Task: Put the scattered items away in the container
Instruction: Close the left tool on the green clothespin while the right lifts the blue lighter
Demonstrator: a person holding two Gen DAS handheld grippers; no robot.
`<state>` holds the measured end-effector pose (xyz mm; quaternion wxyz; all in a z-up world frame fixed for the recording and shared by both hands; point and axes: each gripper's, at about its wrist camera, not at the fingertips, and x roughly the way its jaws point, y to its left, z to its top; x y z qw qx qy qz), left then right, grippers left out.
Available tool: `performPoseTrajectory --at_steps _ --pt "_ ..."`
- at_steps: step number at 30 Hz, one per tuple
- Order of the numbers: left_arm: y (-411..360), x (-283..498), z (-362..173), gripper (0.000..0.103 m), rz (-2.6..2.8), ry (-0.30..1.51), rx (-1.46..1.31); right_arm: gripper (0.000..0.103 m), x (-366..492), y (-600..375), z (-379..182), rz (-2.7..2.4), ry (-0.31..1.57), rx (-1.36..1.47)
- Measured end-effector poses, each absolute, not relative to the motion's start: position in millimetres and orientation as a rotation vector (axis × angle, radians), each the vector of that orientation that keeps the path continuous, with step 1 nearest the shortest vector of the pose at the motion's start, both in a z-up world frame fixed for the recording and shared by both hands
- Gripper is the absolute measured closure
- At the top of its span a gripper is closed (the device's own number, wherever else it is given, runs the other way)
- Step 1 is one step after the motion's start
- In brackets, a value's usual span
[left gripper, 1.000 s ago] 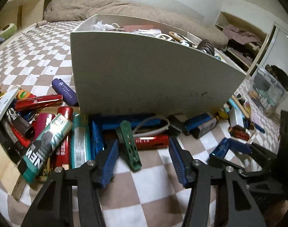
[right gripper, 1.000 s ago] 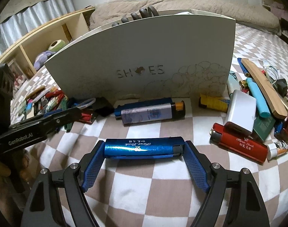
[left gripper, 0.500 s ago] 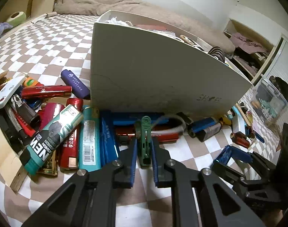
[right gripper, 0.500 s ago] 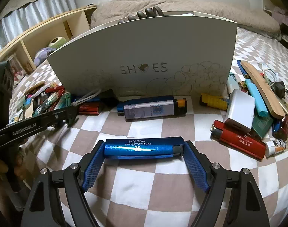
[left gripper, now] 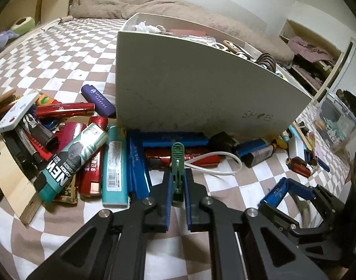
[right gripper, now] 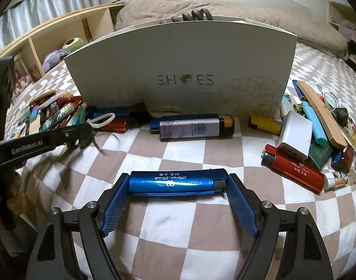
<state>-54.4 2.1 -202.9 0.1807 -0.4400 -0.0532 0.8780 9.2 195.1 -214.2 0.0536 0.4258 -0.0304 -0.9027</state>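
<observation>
Left gripper [left gripper: 177,194]: clenched on a green plastic clothespin [left gripper: 177,163], long axis pointing away toward the box. Right gripper [right gripper: 175,184]: grasping a glossy blue lighter [right gripper: 175,182] end to end, long axis left-right. White cardboard shoebox [right gripper: 178,53]: the container, directly beyond both, near wall upright; each load must go up and over it. Scattered lighters remain left and right.
</observation>
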Motion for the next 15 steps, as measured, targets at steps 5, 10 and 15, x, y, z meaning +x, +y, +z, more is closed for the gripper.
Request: performPoseTrajectory --at_steps 5,10,15 --pt "2 -51 -198 0.093 2.497 -0.13 -1.225 0.02 10 193 -213 -2.733 -0.082 1.294" --pt "5 -48 -191 0.093 2.517 -0.109 -1.205 0.02 12 195 -211 -2.732 -0.121 1.294" --pt "10 -44 -180 0.093 2.527 -0.085 -1.179 0.021 14 199 -206 -2.749 -0.169 1.282"
